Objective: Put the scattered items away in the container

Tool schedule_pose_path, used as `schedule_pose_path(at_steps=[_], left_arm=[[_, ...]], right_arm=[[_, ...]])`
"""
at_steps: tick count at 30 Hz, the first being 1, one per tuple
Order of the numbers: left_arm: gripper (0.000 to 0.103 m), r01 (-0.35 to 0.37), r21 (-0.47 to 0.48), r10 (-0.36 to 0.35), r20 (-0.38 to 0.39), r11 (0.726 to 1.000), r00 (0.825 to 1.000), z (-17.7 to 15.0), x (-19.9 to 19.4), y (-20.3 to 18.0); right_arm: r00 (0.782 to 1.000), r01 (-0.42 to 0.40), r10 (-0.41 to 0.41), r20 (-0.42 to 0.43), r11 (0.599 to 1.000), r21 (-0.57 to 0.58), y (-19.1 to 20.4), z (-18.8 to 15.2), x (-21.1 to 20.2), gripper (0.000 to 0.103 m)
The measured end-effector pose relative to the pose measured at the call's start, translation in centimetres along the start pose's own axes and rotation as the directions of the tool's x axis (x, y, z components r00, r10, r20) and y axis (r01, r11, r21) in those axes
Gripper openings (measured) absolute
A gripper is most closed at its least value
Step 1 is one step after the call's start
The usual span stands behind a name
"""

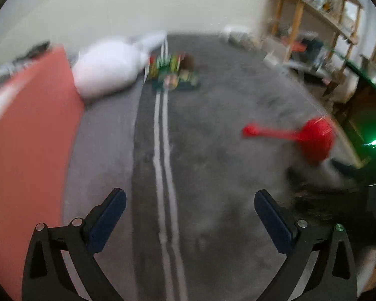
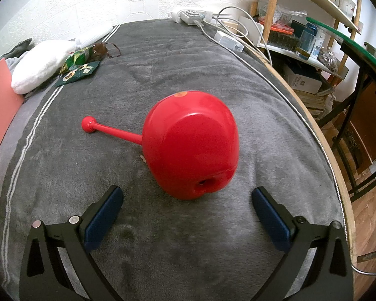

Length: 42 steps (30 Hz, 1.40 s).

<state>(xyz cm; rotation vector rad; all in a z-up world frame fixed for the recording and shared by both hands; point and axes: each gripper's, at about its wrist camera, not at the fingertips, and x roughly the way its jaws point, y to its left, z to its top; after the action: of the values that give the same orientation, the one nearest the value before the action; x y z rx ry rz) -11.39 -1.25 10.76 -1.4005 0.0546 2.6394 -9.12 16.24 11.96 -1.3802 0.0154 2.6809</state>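
Observation:
A red ladle-shaped container with a long handle lies upside down on the grey blanket, just beyond my right gripper, which is open and empty. It shows blurred at the right in the left wrist view. Green snack packets and a small brown item lie at the far left of the blanket. In the left wrist view the packets lie straight ahead, far from my left gripper, which is open and empty.
A white pillow lies beside the packets; a salmon-red board stands at the left. A power strip and charger with cables sit at the far edge. Wooden shelves and a glass-topped table stand to the right.

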Motion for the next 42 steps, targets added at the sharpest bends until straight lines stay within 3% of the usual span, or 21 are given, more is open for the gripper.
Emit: schedule_pose_path(at_steps=[1,2,5,9,27,30,32,34,36,38,40,42], left_arm=[[0.103,-0.015,0.010,0.016,-0.079,1.000,0.997,-0.9,2.5,0.4],[0.103,-0.035,0.046,0.034,0.024,0.998,0.999,-1.6,2.0,0.0],[0.103,-0.100,0.105,0.097,0.029,0.989,0.995,-2.1,2.0,-1.5],[0.103,-0.033,0.054,0.032,0.013,0.998,0.999,-1.8,2.7,-0.4],[0.103,-0.041,0.065,0.040,0.019,0.997,0.999,-1.8,1.2,-0.4],[0.103,-0.041,0.065,0.040,0.020,0.997,0.999,-1.9,1.2,-0.4],[0.103,-0.041,0.065,0.040,0.020,0.997,0.999,-1.9,1.2,-0.4],[0.103,-0.041,0.065,0.040,0.019,0.997,0.999,-1.9,1.2,-0.4],[0.103,-0.041,0.065,0.040,0.019,0.997,0.999,-1.9,1.2,-0.4],[0.103,-0.041,0.065,0.040,0.019,0.997,0.999,-1.9,1.2,-0.4],[0.103,-0.041,0.065,0.040,0.019,0.997,0.999,-1.9,1.2,-0.4],[0.103,-0.041,0.065,0.040,0.019,0.997,0.999,-1.9,1.2,-0.4]], right_arm=[[1.000,0.000,0.000,0.000,1.000,0.000,0.0,0.0,0.0,0.103],[1.000,0.000,0.000,0.000,1.000,0.000,0.0,0.0,0.0,0.103],[1.000,0.003,-0.003,0.002,1.000,-0.002,0.1,0.0,0.0,0.103],[1.000,0.001,-0.001,0.003,1.000,-0.002,0.0,-0.1,-0.1,0.103],[1.000,0.000,0.000,-0.002,1.000,-0.002,0.0,-0.1,0.0,0.103],[0.996,0.018,-0.017,-0.086,1.000,0.009,0.3,0.5,-1.0,0.103],[0.987,0.093,-0.096,-0.132,0.995,-0.031,0.4,2.3,-3.2,0.102],[0.980,0.178,-0.176,-0.089,0.984,0.008,0.4,5.6,-6.3,0.103],[0.993,0.109,-0.112,0.019,0.984,0.138,1.0,11.0,-9.8,0.103],[0.997,0.010,-0.023,0.071,0.985,0.174,3.0,15.5,-10.7,0.103],[0.999,-0.043,0.040,0.023,0.990,0.137,6.4,19.6,-9.0,0.103],[0.997,-0.035,0.040,-0.064,0.997,0.072,10.4,22.7,-5.8,0.103]])
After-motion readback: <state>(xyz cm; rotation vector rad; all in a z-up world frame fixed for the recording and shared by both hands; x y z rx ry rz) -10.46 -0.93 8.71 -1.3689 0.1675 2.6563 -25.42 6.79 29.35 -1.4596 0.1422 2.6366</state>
